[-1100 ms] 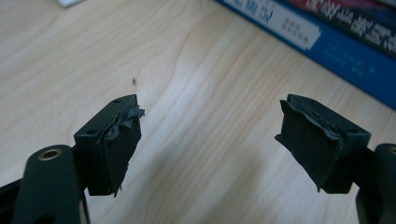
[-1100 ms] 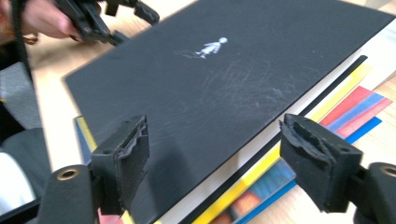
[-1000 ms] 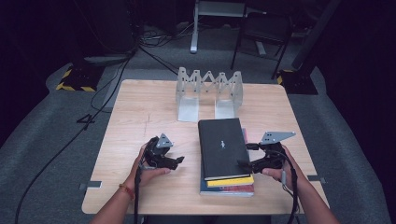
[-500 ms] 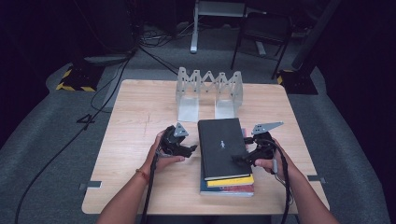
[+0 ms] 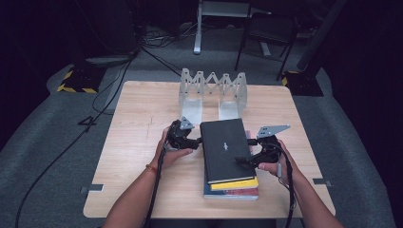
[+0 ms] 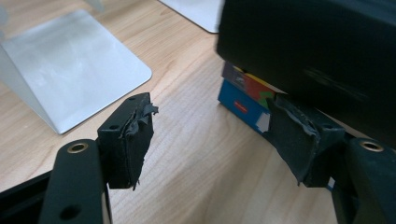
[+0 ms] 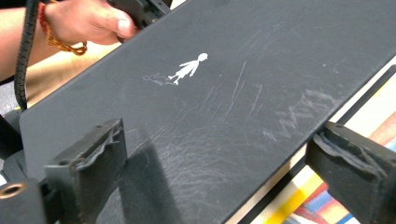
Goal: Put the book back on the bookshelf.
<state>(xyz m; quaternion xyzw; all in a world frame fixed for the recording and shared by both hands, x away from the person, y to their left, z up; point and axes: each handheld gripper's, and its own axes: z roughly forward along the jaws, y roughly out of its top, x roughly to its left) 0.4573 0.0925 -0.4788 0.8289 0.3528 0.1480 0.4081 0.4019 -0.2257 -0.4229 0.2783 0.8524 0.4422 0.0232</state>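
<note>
Both grippers are black, the right gripper (image 5: 251, 151) topped by a grey three-cornered plate (image 5: 272, 129). The left gripper (image 6: 212, 140) has torn black pads and brass-ringed screw holes. An orange bracelet (image 5: 151, 168) circles the left wrist, beside a black cable (image 5: 154, 190).

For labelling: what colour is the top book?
Black with a small white figure; clearest in the right gripper view.

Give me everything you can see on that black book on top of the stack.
The black book is a matte hardcover, scuffed, with a small white walking figure on its cover. It lies closed on top of a yellow book and a blue one near the table's front edge. The left claw and right claw flank its sides.
</note>
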